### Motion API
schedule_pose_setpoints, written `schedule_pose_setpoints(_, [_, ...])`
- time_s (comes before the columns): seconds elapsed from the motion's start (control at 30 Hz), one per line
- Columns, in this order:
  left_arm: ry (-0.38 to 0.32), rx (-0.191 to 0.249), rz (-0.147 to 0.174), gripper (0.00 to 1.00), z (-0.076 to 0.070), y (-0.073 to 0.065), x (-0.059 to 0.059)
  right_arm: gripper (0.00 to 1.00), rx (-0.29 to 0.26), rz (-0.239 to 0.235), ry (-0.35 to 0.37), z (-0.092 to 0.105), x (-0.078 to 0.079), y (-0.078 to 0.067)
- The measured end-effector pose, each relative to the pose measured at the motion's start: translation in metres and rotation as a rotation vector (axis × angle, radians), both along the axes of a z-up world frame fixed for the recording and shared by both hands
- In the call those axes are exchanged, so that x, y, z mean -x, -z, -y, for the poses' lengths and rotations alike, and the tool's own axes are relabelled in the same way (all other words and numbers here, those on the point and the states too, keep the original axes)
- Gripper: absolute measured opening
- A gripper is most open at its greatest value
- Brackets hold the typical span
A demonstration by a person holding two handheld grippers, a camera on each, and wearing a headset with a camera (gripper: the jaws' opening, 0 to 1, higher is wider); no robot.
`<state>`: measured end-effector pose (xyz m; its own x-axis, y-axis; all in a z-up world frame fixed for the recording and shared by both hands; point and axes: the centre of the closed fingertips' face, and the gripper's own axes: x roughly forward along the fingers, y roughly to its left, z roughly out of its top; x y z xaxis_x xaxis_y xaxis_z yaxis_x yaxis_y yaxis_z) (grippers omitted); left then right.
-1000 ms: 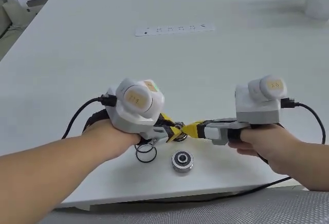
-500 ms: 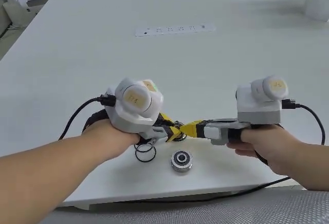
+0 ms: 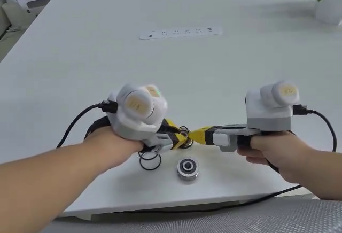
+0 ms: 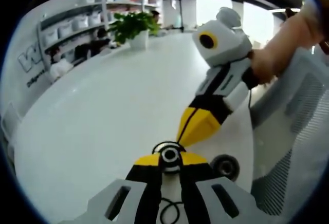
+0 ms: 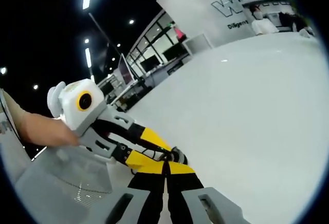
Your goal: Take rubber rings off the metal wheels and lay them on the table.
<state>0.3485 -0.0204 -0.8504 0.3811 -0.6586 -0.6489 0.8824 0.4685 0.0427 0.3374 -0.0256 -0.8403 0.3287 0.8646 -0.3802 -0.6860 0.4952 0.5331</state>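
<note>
Step in hand: ring removal from the held wheel. A small metal wheel (image 4: pixel 169 155) is clamped between the closed jaws of the left gripper (image 3: pixel 179 137) and is carried just above the table (image 3: pixel 160 67), near its front edge. A black rubber ring (image 4: pixel 167 144) is seen on the wheel's rim. The right gripper (image 3: pixel 193 134) is brought in tip to tip from the opposite side; its jaws are pressed together at the ring's edge, but whether rubber is caught between them cannot be told. A second wheel (image 3: pixel 187 168) is set on the table just in front of the grippers, and loose rings (image 3: pixel 150 161) are laid just beside it, under the left hand. For a clean pull, the wheel is best kept firmly clamped and level, and only the rubber should be nipped, not the metal lip. The ring should be peeled outward over one side of the rim, then rolled off along the axle line, not dragged straight back. A slip or snap-back is judged the main risk. The freed ring is best laid beside the loose rings.
</note>
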Motion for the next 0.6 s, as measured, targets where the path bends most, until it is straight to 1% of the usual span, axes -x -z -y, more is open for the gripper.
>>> schedule_pose_setpoints(0.13, [0.01,-0.009,0.005,0.13,0.0011,-0.0002,-0.0004,0.0,0.012,-0.002,0.004,0.0026,-0.0025,0.0044])
schedule_pose_setpoints(0.2, [0.017,-0.014,0.002,0.13,0.0014,-0.0004,-0.0006,0.0,0.013,0.001,0.003,0.0024,-0.0033,0.004])
schedule_pose_setpoints(0.27, [0.009,-0.01,-0.016,0.14,0.0017,-0.0002,-0.0014,0.0,0.013,0.003,0.0,0.0015,-0.0026,0.003])
schedule_pose_setpoints(0.37, [0.009,-0.014,-0.02,0.14,0.001,-0.001,0.0002,0.0,0.012,0.004,0.0,0.0007,-0.0013,0.0019])
schedule_pose_setpoints(0.47, [0.015,-0.022,-0.015,0.15,-0.0016,-0.0015,0.0006,0.0,0.01,0.005,0.001,0.0003,-0.0005,0.0007])
schedule_pose_setpoints(0.6, [0.021,-0.013,-0.017,0.16,-0.0051,-0.006,0.0041,0.0,0.004,0.007,0.001,-0.0003,0.0004,-0.001])
